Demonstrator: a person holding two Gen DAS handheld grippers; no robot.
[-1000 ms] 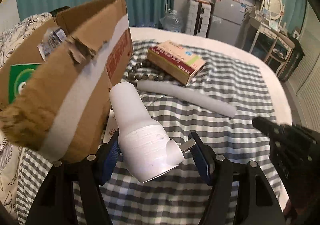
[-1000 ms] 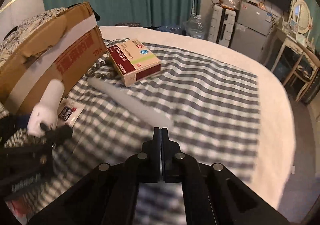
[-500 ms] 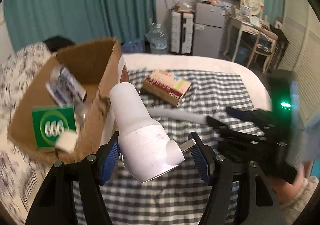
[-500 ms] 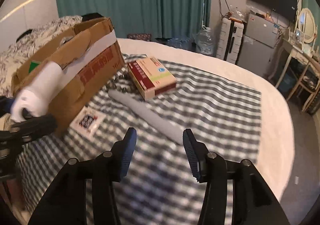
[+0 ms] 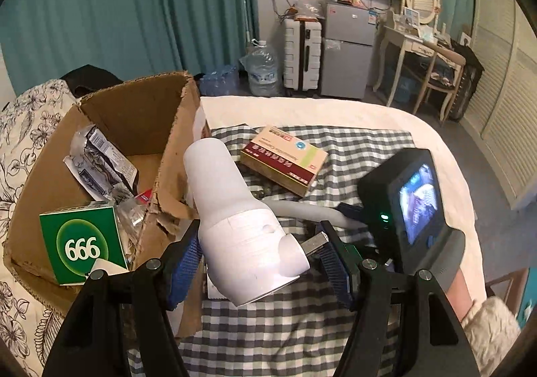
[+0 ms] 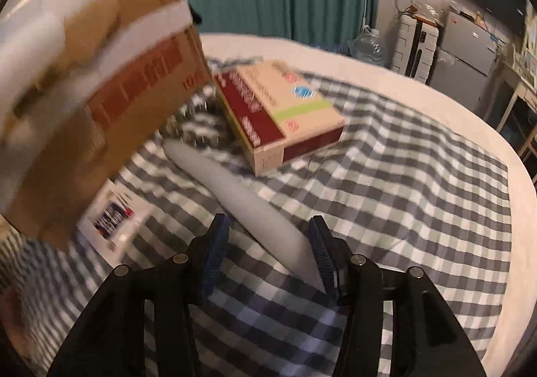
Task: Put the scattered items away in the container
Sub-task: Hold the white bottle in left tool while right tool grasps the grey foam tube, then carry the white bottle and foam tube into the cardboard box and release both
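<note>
My left gripper (image 5: pixel 260 254) is shut on a white hair dryer (image 5: pixel 235 219) and holds it in the air beside the right wall of the open cardboard box (image 5: pixel 141 115). The box holds a green "666" carton (image 5: pixel 82 246) and a crumpled wrapper (image 5: pixel 100 165). My right gripper (image 6: pixel 268 251) is open, low over the checked cloth, its fingers on either side of the near end of a grey tube (image 6: pixel 241 196). A red and beige box (image 6: pixel 278 108) lies beyond the tube, beads (image 6: pixel 198 128) beside it. A white card (image 6: pixel 114 219) lies by the cardboard box (image 6: pixel 110 98).
The checked cloth (image 5: pixel 352 149) covers a white bed. A floral pillow (image 5: pixel 23 128) lies left of the box. Teal curtains, a suitcase, a small fridge and a dressing table stand beyond the bed. The right gripper's body (image 5: pixel 409 202) shows at right in the left wrist view.
My left gripper has lifted the hair dryer higher, so the box's inside now shows. My right gripper has opened and moved down and forward to the near end of the grey tube.
</note>
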